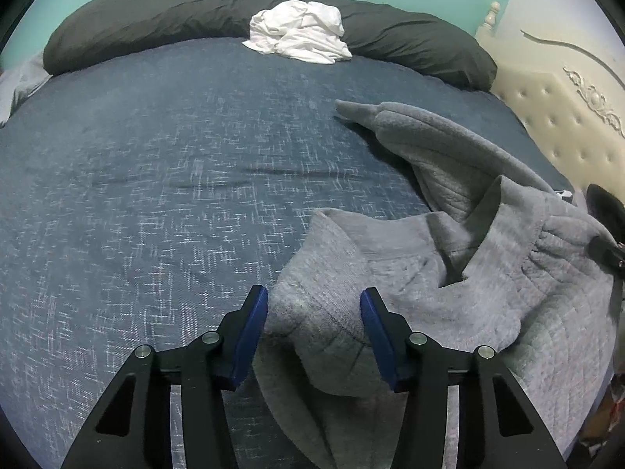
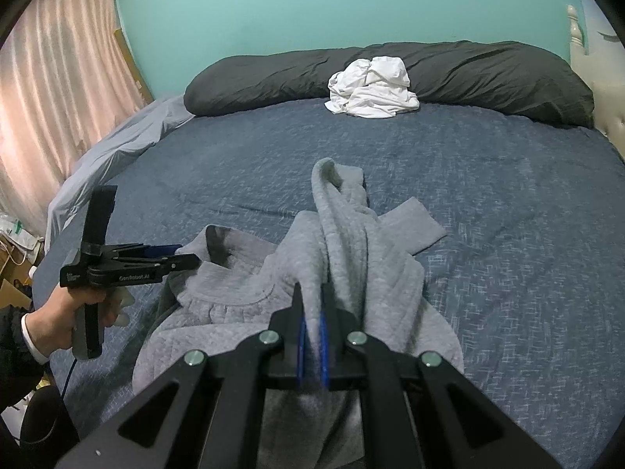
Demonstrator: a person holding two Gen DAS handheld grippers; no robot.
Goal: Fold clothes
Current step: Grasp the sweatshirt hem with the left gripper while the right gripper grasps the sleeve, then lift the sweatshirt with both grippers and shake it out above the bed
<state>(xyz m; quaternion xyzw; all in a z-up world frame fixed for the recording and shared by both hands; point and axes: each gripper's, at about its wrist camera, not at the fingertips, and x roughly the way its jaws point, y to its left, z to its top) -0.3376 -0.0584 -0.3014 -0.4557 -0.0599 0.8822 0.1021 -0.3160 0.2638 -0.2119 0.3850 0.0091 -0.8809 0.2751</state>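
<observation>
While the right gripper (image 2: 311,312) has its blue pads pressed together on a fold of the grey quilted garment (image 2: 297,297), lifting a ridge of cloth toward the camera, the left gripper (image 1: 314,301) stands half spread over another part of the same garment (image 1: 449,273). A thick hem of that grey cloth fills the gap between its blue pads (image 1: 250,332); whether the pads actually press it cannot be told from either view. In the right wrist view the left gripper (image 2: 177,252) is held level in a person's hand (image 2: 78,308), its tip at the garment's near-left edge. The garment lies crumpled on the near part of a dark blue bedspread (image 2: 508,203), one sleeve trailing out toward the middle of the bed. Well beyond it, a crumpled white garment (image 2: 371,90) rests against a long dark grey pillow (image 2: 488,74) along a turquoise wall (image 2: 312,4). Pink curtains (image 2: 58,90) hang at the left; a cream tufted headboard (image 1: 566,125) stands at the right.
</observation>
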